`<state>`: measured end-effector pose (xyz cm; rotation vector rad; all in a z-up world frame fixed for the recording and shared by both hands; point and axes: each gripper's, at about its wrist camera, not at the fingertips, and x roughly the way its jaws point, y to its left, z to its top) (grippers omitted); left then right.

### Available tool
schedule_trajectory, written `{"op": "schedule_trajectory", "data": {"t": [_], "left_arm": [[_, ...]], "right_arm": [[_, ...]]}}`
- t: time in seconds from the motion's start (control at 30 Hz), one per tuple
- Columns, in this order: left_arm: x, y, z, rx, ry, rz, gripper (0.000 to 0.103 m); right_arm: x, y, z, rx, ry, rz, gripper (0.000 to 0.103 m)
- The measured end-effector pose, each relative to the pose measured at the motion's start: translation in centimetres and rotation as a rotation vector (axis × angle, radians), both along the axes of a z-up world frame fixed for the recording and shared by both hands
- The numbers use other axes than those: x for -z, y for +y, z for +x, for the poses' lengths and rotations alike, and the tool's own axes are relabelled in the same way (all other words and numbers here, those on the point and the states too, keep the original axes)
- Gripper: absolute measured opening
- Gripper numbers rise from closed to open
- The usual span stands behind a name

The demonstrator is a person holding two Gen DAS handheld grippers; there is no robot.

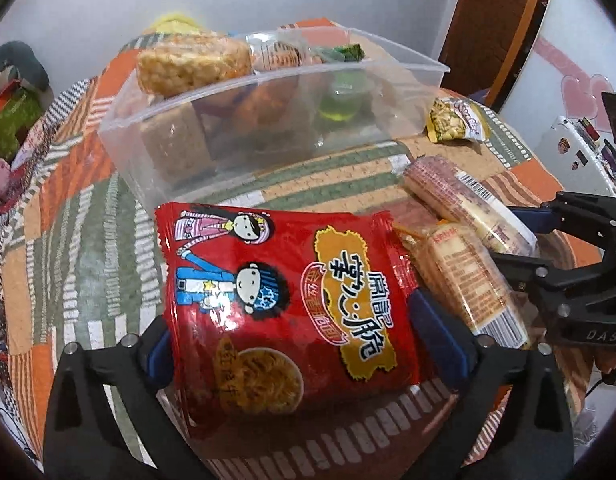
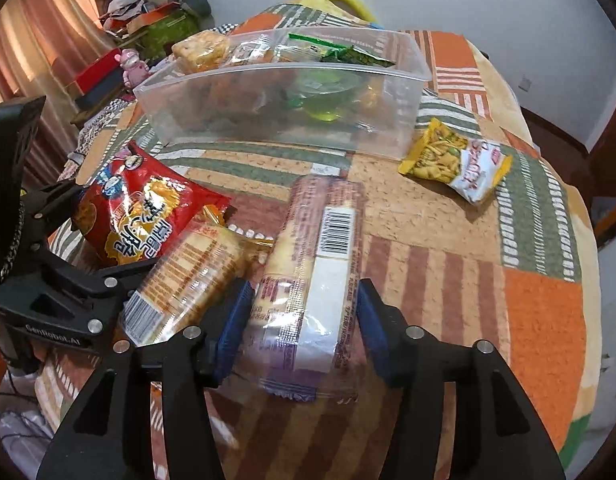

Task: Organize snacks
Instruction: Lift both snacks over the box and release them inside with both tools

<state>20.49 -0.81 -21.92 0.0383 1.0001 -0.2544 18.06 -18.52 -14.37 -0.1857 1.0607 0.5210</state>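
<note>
Tools (image 1: 304, 344) (image 2: 304, 320) apparently clamped on red packet (image 1: 284, 312) and cracker sleeve (image 2: 308, 280).

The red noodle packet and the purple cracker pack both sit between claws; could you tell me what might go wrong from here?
The left claw squeezes the red noodle packet, which may crush its contents. The two claws work close together, so lifting the purple cracker pack could drag the orange cracker pack beside it. The clear bin already looks full at the back.
</note>
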Motion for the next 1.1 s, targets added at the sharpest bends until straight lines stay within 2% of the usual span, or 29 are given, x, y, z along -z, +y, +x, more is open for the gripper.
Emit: {"op": "schedule_trajectory", "data": {"t": [0.13, 0.33, 0.43, 0.63, 0.73, 1.1], "left_arm": [[-1.0, 0.4, -0.5, -0.014, -0.055, 0.012, 0.07], [-2.8, 0.9, -1.2, -0.005, -0.099, 0.025, 0.053], [-4.0, 1.0, -1.6, -0.014, -0.129, 0.026, 0.042], [-6.3, 1.6, -1.5, -0.041, -0.166, 0.012, 0.025], [-7.3, 1.6, -1.3, -0.045, -0.184, 0.016, 0.023], [-11.8, 1.4, 0.0, -0.054, -0.293, 0.02, 0.023]], "right_arm": [[-0.1, -0.6, 0.1, 0.024, 0.001, 0.033, 0.043], [-0.8, -1.3, -0.1, 0.062, -0.016, 0.069, 0.042], [-1.8, -1.5, -0.4, 0.07, -0.048, 0.074, 0.042], [-3.7, -1.9, -0.1, 0.075, -0.101, 0.101, 0.042], [-4.7, -2.2, 0.1, 0.093, -0.149, 0.131, 0.042], [-7.7, -1.6, 2.3, 0.118, -0.233, 0.168, 0.042]]}}
